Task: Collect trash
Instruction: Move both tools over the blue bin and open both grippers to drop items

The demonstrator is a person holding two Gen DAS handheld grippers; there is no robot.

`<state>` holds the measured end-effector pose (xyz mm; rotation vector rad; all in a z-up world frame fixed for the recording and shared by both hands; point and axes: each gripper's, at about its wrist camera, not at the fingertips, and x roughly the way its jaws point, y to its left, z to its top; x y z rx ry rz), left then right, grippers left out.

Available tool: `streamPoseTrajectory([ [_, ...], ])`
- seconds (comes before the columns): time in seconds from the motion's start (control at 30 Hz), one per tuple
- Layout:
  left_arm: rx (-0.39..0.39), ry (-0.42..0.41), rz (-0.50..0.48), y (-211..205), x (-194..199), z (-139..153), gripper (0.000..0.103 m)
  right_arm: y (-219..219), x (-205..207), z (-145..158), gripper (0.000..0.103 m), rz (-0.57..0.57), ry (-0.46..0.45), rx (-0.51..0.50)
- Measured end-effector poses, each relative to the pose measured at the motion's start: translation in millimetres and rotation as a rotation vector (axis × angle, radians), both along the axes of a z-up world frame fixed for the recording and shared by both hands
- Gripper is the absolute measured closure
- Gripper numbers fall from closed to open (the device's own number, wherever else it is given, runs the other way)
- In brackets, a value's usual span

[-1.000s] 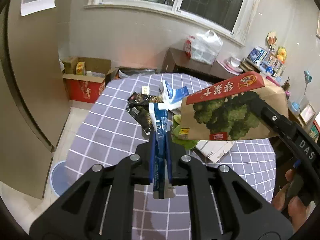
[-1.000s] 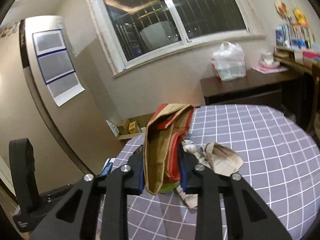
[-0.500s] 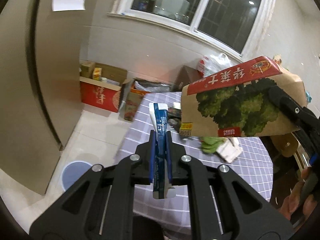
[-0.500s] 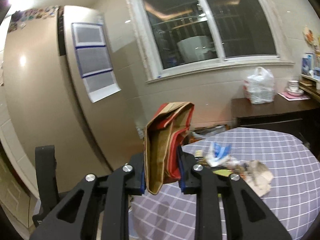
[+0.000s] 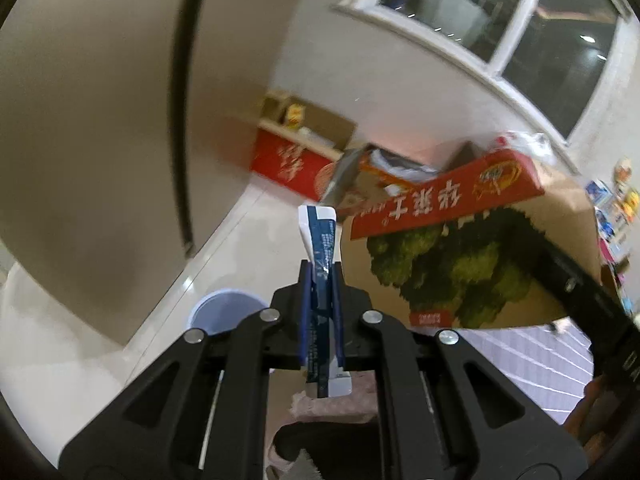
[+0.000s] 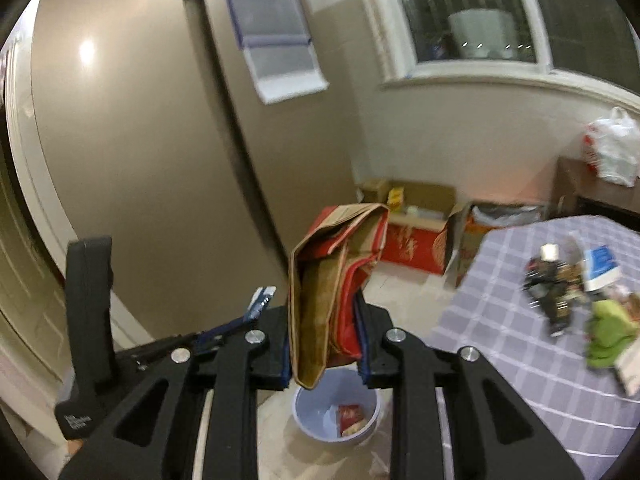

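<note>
My left gripper (image 5: 321, 280) is shut on a flattened blue and white carton (image 5: 320, 240), held upright in the air. My right gripper (image 6: 325, 312) is shut on a folded brown and red paper bag (image 6: 332, 272) with a green tree print, which also shows at the right of the left wrist view (image 5: 460, 264). A pale blue bin (image 6: 336, 412) stands on the floor right under the bag, with some trash inside. The bin also shows left of the carton in the left wrist view (image 5: 224, 308). More trash (image 6: 560, 284) lies on the checked table.
The purple checked table (image 6: 520, 340) is at the right. A tall beige cabinet (image 6: 140, 140) stands at the left. Red and brown cardboard boxes (image 6: 416, 232) sit on the floor by the wall under the window. A dark side table with a white plastic bag (image 6: 608, 152) is at far right.
Both grippers have swung left, away from the table and toward the floor. The blue bin now lies below the paper bag. Both grips are unchanged.
</note>
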<state>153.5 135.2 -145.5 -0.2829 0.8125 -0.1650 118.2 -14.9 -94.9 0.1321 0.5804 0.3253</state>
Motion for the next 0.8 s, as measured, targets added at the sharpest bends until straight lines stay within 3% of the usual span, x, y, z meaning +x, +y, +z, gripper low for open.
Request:
streamPoseTrajectory([
  [0.2, 0.010, 0.123, 0.060, 39, 27, -60, 0.093, 47, 42, -62, 0.080, 0.059, 0.131, -0.057],
  [0.37, 0.017, 0.184, 0.088, 59, 44, -89, 0.093, 69, 75, -100, 0.078, 0.096, 0.206, -0.069],
  [0.47, 0.037, 0.199, 0.103, 67, 52, -99, 0.093, 84, 93, -120, 0.065, 0.126, 0.230, -0.057],
  [0.53, 0.054, 0.215, 0.115, 72, 58, -106, 0.093, 93, 105, -134, 0.044, 0.158, 0.200, -0.045],
  [0.63, 0.068, 0.234, 0.118, 76, 63, -116, 0.093, 102, 120, -151, 0.044, 0.113, 0.221, -0.138],
  [0.8, 0.071, 0.254, 0.108, 71, 65, -124, 0.093, 98, 119, -163, 0.040, 0.083, 0.231, -0.144],
])
